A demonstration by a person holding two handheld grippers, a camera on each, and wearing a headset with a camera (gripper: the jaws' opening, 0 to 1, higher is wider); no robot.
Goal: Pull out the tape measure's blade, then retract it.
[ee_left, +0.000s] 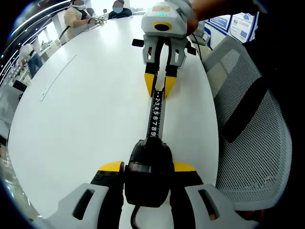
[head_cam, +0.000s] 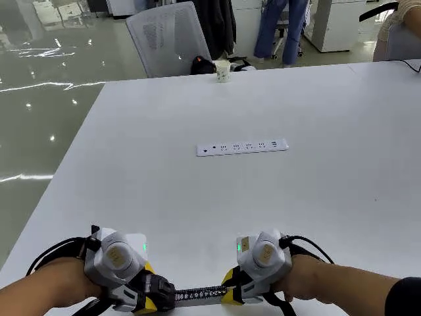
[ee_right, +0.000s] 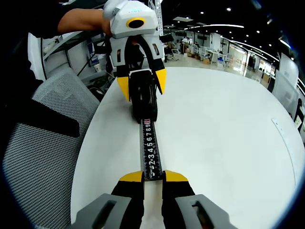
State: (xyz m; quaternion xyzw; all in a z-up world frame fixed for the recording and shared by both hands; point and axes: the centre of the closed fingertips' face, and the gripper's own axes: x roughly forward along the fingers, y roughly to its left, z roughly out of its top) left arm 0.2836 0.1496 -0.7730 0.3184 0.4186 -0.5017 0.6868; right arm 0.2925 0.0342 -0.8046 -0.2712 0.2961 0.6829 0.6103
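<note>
Your left gripper (ee_left: 147, 168) is clamped around the tape measure's black case (ee_left: 148, 183), with a jaw on each flat side. That grip leaves the mouth of the case facing outward and free, so the blade (ee_left: 156, 117) can run straight out of it. It also anchors the case against the pull from the other end.

Your right gripper (ee_right: 152, 177) faces the left one head-on and is pinched shut on the tip of the blade. The numbered strip runs in one line between the two grippers. Holding the very end gives you the whole travel, and because the two grippers are in line the blade lies flat and is not twisted.

Both hands sit low at the near edge of the white table (head_cam: 263, 197), just in front of you. The blade spans the short gap between them, just over the tabletop. The power strip (head_cam: 242, 147) lies well apart at mid-table, and the paper cup (head_cam: 223, 71) stands at the far edge, so neither is in your way.

Only a short length of blade is out, so the pull looks barely begun. The next move probably calls for spreading the grippers sideways along the same line. Keep the tip pinched firmly, because a slip would likely let the blade snap back.
</note>
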